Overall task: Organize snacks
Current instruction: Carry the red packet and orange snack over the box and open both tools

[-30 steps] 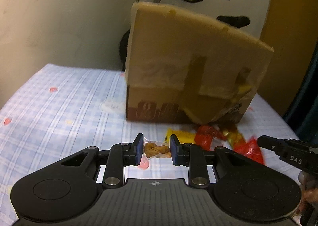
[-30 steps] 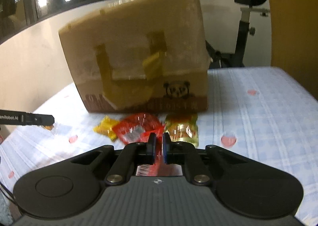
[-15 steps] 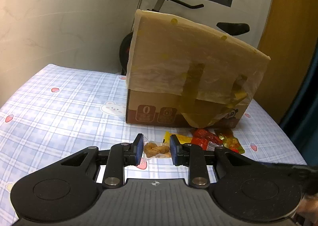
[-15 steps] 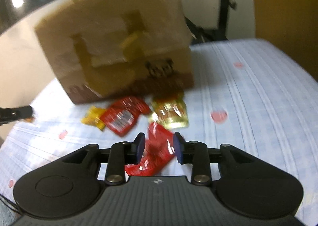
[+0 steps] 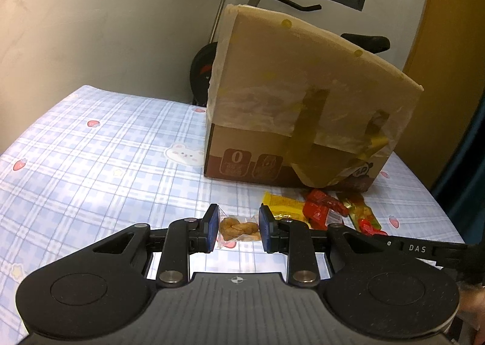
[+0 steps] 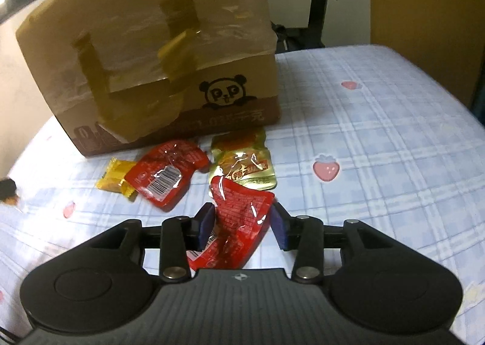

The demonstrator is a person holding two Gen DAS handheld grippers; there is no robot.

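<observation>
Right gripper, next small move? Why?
Probably close the right gripper on the red packet: its jaws stand open on either side of the packet, which lies on the tablecloth in front of the box.

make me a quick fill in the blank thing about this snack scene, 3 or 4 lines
1. The left gripper is shut on a clear packet of ____ snacks.
2. The right gripper stands open around a ____ packet.
3. The cardboard box has a ____ face printed on its side.
4. The cloth is printed with red ____.

Missing words: brown; red; panda; strawberries
</observation>
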